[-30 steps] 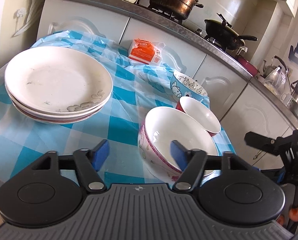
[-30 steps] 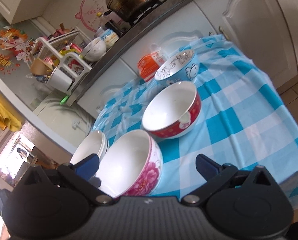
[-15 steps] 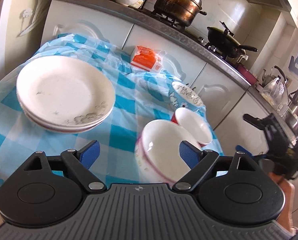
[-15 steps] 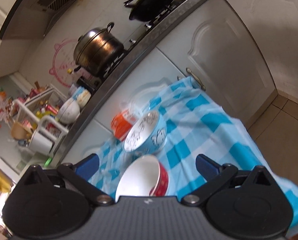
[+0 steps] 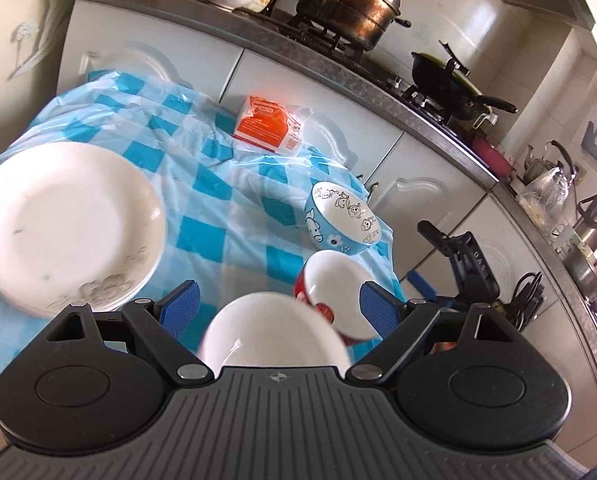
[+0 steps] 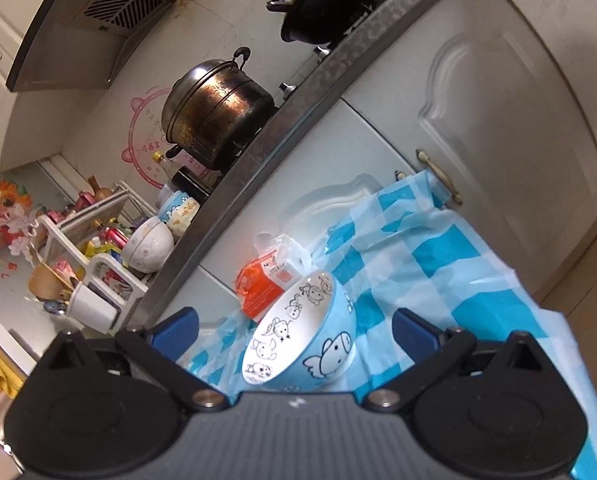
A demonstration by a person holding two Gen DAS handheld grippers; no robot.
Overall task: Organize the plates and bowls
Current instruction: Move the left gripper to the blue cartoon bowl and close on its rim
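1. The left claw (image 5: pixel 278 312) hangs above the near edge of the worktop (image 5: pixel 234 208), its jaws spread wide and holding nothing.
2. Just under and between its blue pads (image 5: pixel 180 307) sits a white bowl (image 5: pixel 274 336), blurred and partly hidden by the claw body; the pads stand clear of its rim.
3. A red bowl (image 5: pixel 336 292) with a white inside lies just right of the white bowl, touching or overlapping it in the left wrist view.
4. A blue bowl (image 5: pixel 340 218) with cartoon animals stands just beyond the red one, near the right edge of the checked cloth (image 5: pixel 202 216).
5. A stack of white plates (image 5: pixel 64 224) rests on the left side of the cloth, well apart from the bowls.
6. An orange packet (image 5: pixel 264 124) lies at the far edge, against the cabinets.
7. The right claw (image 6: pixel 294 334) is open and empty; the blue bowl (image 6: pixel 298 340) sits between its pads without touching either, tilted in that view.
8. In the left wrist view the right claw (image 5: pixel 454 260) shows as black arms to the right of the red bowl, off the cloth's edge.
9. A steel pot (image 5: pixel 348 4) and a black wok (image 5: pixel 446 80) sit on the far counter.
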